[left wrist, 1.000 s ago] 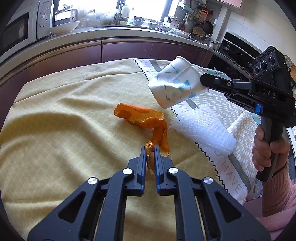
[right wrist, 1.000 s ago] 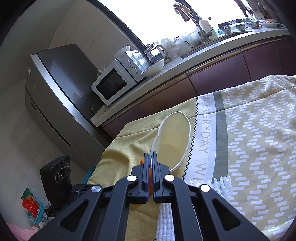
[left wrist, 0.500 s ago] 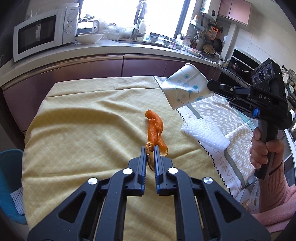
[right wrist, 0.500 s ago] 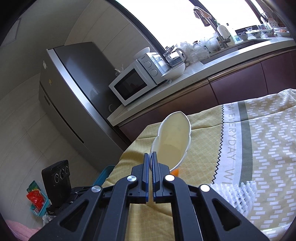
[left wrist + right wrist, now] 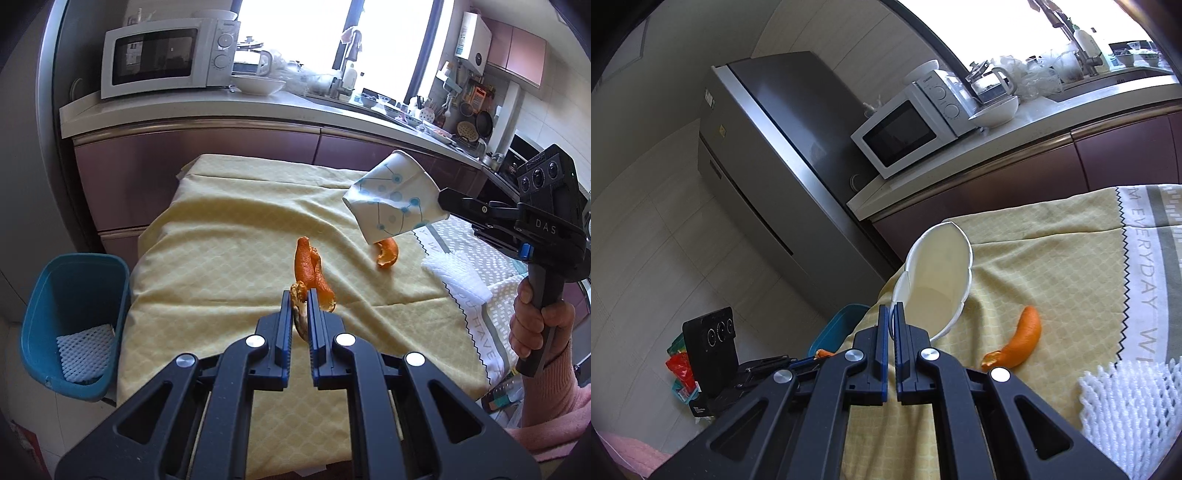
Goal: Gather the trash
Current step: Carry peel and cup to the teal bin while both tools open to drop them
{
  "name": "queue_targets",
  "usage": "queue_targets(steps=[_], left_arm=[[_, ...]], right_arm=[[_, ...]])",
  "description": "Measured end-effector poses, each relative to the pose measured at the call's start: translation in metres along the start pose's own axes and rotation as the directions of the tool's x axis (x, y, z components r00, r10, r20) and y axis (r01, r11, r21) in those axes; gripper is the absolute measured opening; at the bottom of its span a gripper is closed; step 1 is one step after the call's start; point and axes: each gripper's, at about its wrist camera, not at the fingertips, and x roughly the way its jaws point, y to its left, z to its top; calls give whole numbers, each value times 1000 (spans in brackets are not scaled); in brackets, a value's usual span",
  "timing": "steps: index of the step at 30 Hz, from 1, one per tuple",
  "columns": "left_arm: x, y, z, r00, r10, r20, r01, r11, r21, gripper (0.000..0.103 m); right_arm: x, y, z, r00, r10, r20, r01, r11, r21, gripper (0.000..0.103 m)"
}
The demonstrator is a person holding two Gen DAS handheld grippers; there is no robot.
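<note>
**Trash run: both grippers loaded, bin sits off to the left**

Worktop (image 5: 229, 236) first: it's covered in a yellow cloth, with a white patterned one lapping over it on the right. The bin (image 5: 74, 288) is the teal tub on the floor, tucked against the worktop's left edge, and there's already a piece of white foam netting lying in it.

The right gripper (image 5: 443, 206) is clamped shut on the rim of a squashed paper cup (image 5: 391, 201), held up in the air over the right part of the cloth, mouth turned toward its own camera. The left gripper (image 5: 300, 302) is nearly closed on one end of an orange peel (image 5: 308, 273), with the rest of the strip standing up past the fingertips.

Still on the cloth: another foam net (image 5: 456, 275) on the right, and a smaller peel bit (image 5: 386, 253) lying under the cup.

What matters for the drop, I'd say: the bin is down and to the left of both grippers, and the left one is clearly nearer. The cup has the whole width of the worktop to cross.
</note>
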Motion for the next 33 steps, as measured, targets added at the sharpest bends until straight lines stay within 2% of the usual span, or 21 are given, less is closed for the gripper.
queue_targets(steps=[16, 33], left_arm=[[-41, 63, -17, 992, 124, 30, -121, 988, -97, 8], [-62, 98, -15, 970, 237, 51, -228, 963, -145, 8]], right_arm=[[81, 40, -9, 982, 120, -146, -126, 992, -30, 2], [139, 70, -11, 956, 182, -230, -200, 978, -56, 2]])
